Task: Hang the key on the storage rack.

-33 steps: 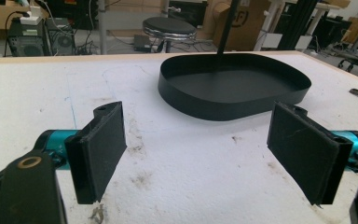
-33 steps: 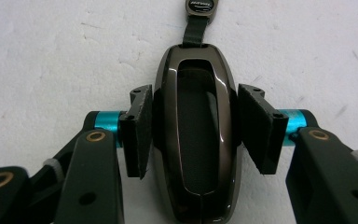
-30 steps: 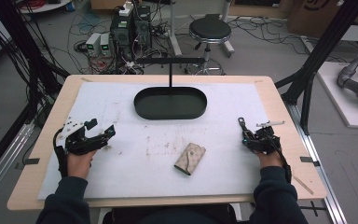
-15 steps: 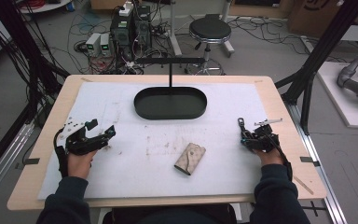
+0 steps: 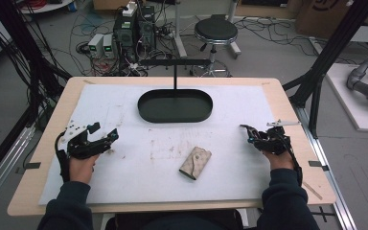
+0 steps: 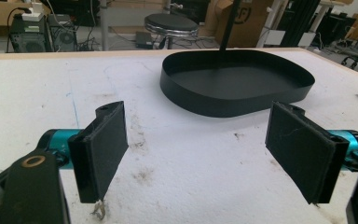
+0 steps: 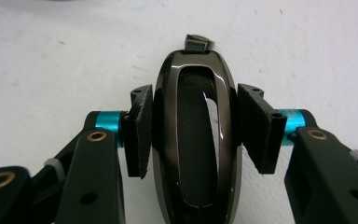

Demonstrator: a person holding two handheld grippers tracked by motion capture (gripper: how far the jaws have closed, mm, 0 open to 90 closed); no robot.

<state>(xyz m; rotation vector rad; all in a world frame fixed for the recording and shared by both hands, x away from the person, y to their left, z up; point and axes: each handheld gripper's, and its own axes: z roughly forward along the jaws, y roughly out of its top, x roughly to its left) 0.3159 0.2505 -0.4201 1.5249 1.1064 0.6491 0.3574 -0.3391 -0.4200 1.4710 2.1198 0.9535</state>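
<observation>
Right gripper [image 7: 191,130]: pads [image 7: 142,133] pressed on both long sides of a glossy dark oval key fob [image 7: 193,140], which lies lengthwise between them with a small grey loop at its far tip, over the white mat [image 7: 51,60]. In the high view this gripper [image 5: 249,134] sits at the right side of the mat, held in the right hand [image 5: 280,158]

Left gripper [image 6: 205,149]: jaws wide, nothing between the pads [image 6: 105,149]; they hover low over the stained mat, aimed toward the tray [image 6: 235,81]. In the high view it [image 5: 108,139] lies at the left side of the mat, in the left hand [image 5: 81,165]

Tray [image 5: 175,105]: black, oval, shallow, on the far middle of the mat, with a thin black T-shaped stand [image 5: 175,67] rising from it

Pouch [image 5: 195,163]: small, beige, patterned, flat on the near middle of the mat, between the two grippers and well apart from both

Table [image 5: 287,100]: light wood, mat covering most of its top
</observation>
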